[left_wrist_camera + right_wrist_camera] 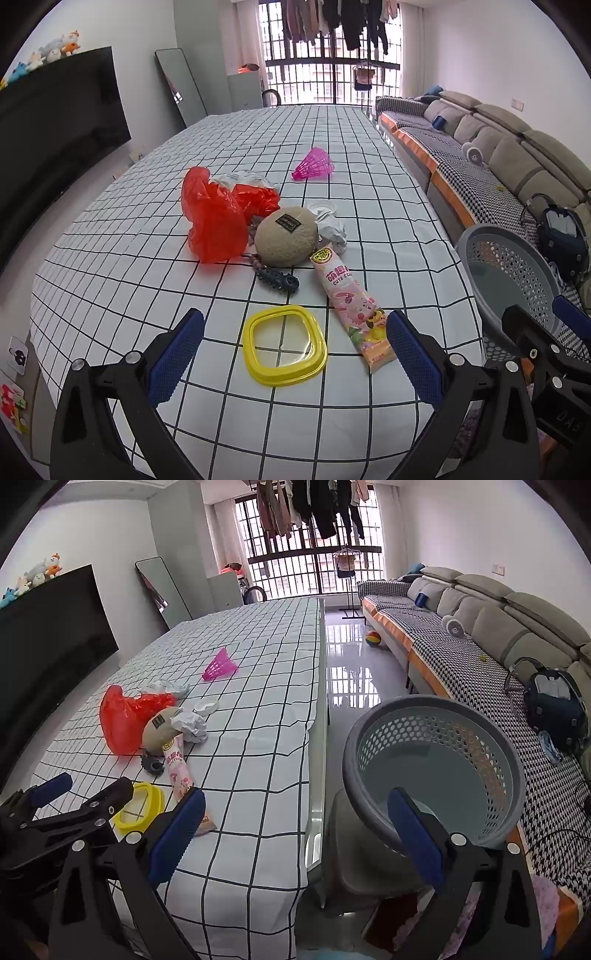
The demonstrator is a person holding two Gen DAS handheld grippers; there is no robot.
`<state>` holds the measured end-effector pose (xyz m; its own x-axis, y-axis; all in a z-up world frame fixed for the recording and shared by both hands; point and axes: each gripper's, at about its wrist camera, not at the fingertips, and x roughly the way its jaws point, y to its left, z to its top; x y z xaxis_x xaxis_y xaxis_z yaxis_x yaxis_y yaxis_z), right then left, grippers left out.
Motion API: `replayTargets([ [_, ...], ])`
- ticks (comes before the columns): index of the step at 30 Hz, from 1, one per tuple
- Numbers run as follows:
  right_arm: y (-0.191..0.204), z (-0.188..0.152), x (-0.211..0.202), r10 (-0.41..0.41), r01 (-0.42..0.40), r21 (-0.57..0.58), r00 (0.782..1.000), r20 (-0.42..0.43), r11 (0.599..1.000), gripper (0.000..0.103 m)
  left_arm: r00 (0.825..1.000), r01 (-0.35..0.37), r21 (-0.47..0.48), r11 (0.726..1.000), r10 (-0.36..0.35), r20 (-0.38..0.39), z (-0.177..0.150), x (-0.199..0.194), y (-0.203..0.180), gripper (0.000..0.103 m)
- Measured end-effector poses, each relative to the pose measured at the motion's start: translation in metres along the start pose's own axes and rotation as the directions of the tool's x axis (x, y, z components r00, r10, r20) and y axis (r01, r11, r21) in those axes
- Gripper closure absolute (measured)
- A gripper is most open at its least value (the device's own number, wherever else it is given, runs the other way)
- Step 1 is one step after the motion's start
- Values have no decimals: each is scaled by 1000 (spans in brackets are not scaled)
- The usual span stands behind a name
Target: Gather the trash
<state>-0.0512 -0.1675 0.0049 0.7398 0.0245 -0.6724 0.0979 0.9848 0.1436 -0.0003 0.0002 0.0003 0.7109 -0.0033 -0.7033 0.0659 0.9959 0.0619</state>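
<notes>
On the checked tablecloth [147, 295] lie a red plastic bag [210, 218], a crumpled white paper [334, 230], a pink snack wrapper [354, 306], a yellow square ring [284, 345], a pink shuttlecock [314, 166], a beige round plush [286, 236] and a black spiky toy [277, 280]. My left gripper [295, 358] is open and empty, its fingers on either side of the yellow ring. My right gripper [295, 834] is open and empty, over the table's right edge, next to the grey perforated basket [436, 753]. The basket looks empty.
The basket stands on a dark stool [354, 860] between the table and a grey sofa [498, 627]. A small white lid [322, 207] lies behind the plush. A black TV [55, 122] stands at left. A ball [373, 638] lies on the floor.
</notes>
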Motion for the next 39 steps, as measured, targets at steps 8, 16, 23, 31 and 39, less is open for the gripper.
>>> replayTargets([
  [8,1,0,-1,3,-3,-3,1000,-4,1000,8,1000,4,2,1000,-4,0,2,1,4,6],
  [16,1,0,-7,1,-1,-1,1000,9,1000,8,1000,0,1,1000,0,13,0,-6,2,6],
  [23,5,2,-7,0,0,-4,1000,12,1000,8,1000,0,-2,1000,0,15,-1,-8,3,6],
  [31,6,0,-10,-1,1,-16,1000,16,1000,8,1000,4,-12,1000,-4,18,-2,-9,8,6],
  [39,8,-1,-11,-2,2,-20,1000,20,1000,8,1000,5,-19,1000,-5,22,-3,-10,11,6],
])
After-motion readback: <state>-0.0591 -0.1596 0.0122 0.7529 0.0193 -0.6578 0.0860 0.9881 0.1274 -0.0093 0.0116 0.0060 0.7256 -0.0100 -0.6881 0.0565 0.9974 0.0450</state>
